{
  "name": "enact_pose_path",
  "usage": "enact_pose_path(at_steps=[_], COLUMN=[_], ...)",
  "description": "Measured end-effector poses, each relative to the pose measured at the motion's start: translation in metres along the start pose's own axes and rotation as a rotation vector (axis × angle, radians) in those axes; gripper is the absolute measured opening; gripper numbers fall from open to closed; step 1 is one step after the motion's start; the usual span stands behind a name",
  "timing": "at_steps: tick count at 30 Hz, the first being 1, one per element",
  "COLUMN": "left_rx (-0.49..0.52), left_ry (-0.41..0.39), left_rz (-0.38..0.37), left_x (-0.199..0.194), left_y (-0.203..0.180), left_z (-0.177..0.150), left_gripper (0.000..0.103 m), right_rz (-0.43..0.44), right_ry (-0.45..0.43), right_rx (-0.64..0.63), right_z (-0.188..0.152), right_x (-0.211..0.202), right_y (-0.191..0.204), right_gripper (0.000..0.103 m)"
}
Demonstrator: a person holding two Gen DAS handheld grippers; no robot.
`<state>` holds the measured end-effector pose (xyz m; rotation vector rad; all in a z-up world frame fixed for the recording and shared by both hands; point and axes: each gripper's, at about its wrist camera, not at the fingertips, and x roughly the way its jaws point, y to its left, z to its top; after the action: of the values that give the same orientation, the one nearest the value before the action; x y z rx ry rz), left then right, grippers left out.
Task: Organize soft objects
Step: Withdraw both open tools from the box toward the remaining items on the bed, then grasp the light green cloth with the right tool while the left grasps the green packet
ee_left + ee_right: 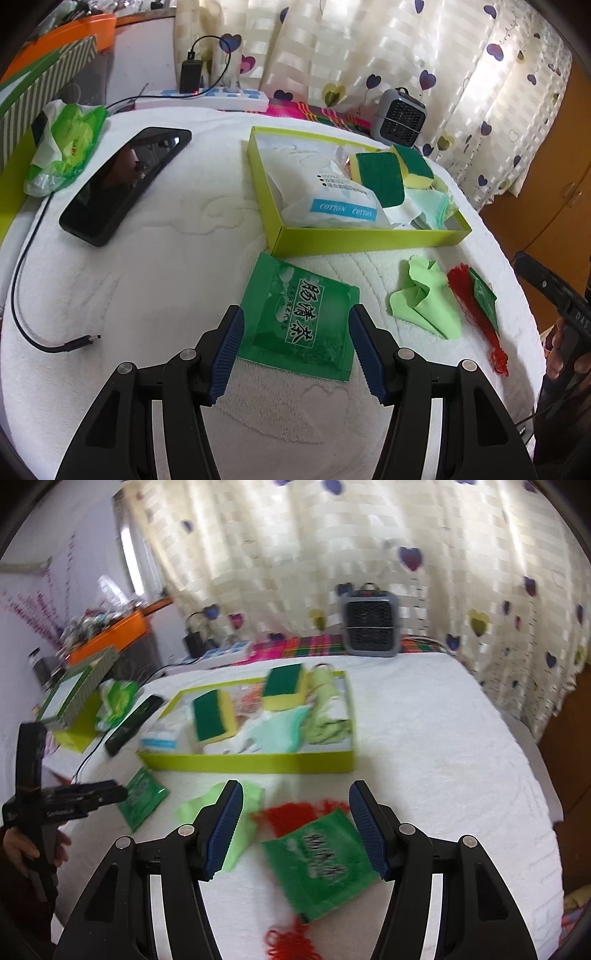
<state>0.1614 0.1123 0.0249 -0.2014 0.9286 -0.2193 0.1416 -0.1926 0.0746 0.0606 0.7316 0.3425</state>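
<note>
My left gripper (pixel 295 350) hangs over the green tea sachet (pixel 301 317), jaws spread wide, pads either side and not pressing it; the sachet lies flat on the white towel (pixel 147 277), just in front of the lime-green box (pixel 369 238) holding sponges and a cotton pack; my right gripper (pixel 295 827) is likewise released, above a second green sachet with red tassel (pixel 325 860), the crumpled light-green cloth (pixel 240 830) beside its left finger; that view is blurred.
</note>
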Motion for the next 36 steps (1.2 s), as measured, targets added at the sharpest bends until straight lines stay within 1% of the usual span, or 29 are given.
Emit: enact_pose_path(at_steps=[1,2,4,7,13,15,17,18,22,24,26,31,34,36], left_rx=[0.000,0.002,0.004,-0.001,0.006,0.015,0.022,0.026,0.019,0.031,0.041,0.023,0.005,-0.036], left_ry=[0.005,0.010,0.015,0.020,0.028,0.032,0.032,0.032,0.030,0.035,0.043,0.063,0.059,0.050], left_rz=[0.001,0.003,0.002,-0.005,0.001,0.015,0.019,0.025,0.033,0.039,0.050,0.072,0.058,0.034], left_x=[0.001,0.002,0.002,0.004,0.010,0.013,0.014,0.014,0.016,0.019,0.020,0.022,0.021,0.019], left_y=[0.001,0.001,0.001,0.003,0.003,0.002,0.002,0.002,0.004,0.001,-0.002,-0.004,0.000,0.005], left_z=[-0.001,-0.001,-0.003,-0.004,-0.003,-0.001,-0.001,0.000,0.001,0.002,0.002,0.005,0.004,0.004], left_gripper=[0.063,0.064,0.064,0.064,0.067,0.067,0.067,0.067,0.067,0.071,0.072,0.072,0.072,0.072], right_rz=[0.012,0.018,0.029,0.071,0.122,0.117,0.105,0.105,0.118,0.121,0.122,0.091,0.071,0.063], right_ry=[0.007,0.011,0.031,0.063,0.133,0.144,0.155,0.163,0.188,0.196,0.202,0.220,0.223,0.224], right_rx=[-0.026,-0.039,-0.057,-0.077,-0.098,-0.099,-0.106,-0.109,-0.123,-0.134,-0.149,-0.191,-0.214,-0.222], right_z=[-0.001,-0.002,-0.004,-0.008,-0.015,-0.016,-0.018,-0.019,-0.022,-0.023,-0.024,-0.026,-0.027,-0.027], right_x=[0.004,0.006,0.015,0.030,0.055,0.060,0.065,0.067,0.073,0.075,0.077,0.083,0.084,0.084], right_y=[0.008,0.013,0.025,0.039,0.058,0.060,0.062,0.062,0.066,0.069,0.072,0.077,0.079,0.080], right_gripper=[0.061,0.061,0.061,0.061,0.061,0.062,0.066,0.067,0.067,0.067,0.067,0.067,0.067,0.067])
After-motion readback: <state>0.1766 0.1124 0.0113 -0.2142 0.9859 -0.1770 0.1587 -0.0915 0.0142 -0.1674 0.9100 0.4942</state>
